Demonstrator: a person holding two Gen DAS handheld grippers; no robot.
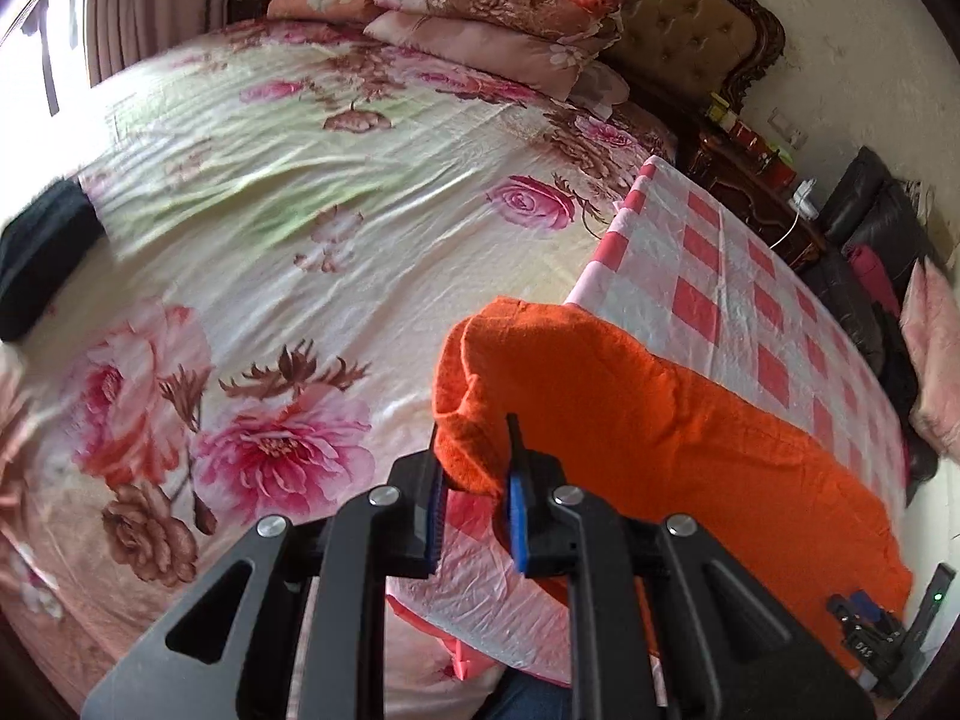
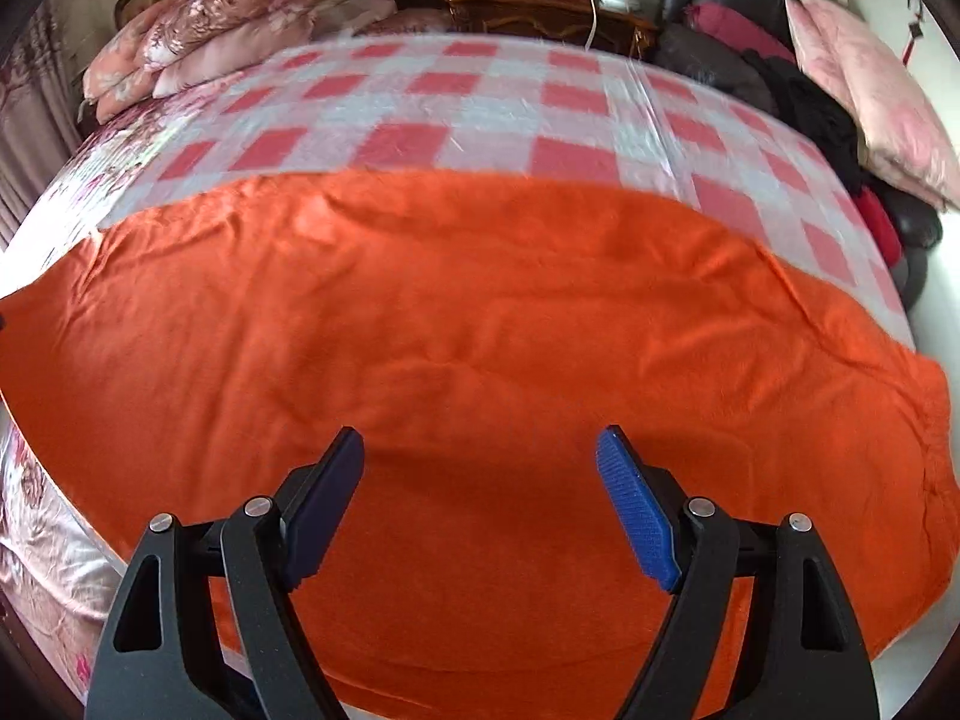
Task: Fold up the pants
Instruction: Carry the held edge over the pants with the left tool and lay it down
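The orange pants [image 2: 480, 330] lie spread across a pink-and-white checked cloth [image 2: 456, 114] on the bed, filling nearly everything ahead of the right tool [image 2: 480, 468]. That tool hangs just above the fabric with its two blue-padded fingers [image 2: 636, 516] set wide apart and nothing between them; orange cloth shows through the gap and runs well off to both sides of it. Whether the fingertips touch the fabric cannot be told.

The left tool [image 1: 474, 462] has its fingers drawn close together on a bunched end of the pants [image 1: 660, 432]. The pinched part stands lifted and curled over itself directly ahead of the fingertips, while the remainder of the garment trails off to that tool's right, lying along the checked cloth [image 1: 750, 276]. At the far right edge of the left wrist view, the body of the right tool [image 1: 870, 642] shows beside the orange fabric.

Ahead and to the left of the left tool stretches the bed's floral sheet [image 1: 288, 228], printed with large pink roses. A dark folded item [image 1: 42, 258] rests on it far to the left. Stacked floral pillows [image 1: 480, 6] sit at the far end against a tufted headboard [image 1: 690, 24]. Beyond the checked cloth, to the right, stands a wooden nightstand [image 2: 552, 12] carrying small containers, then dark cushions and a pink pillow [image 2: 870, 90].
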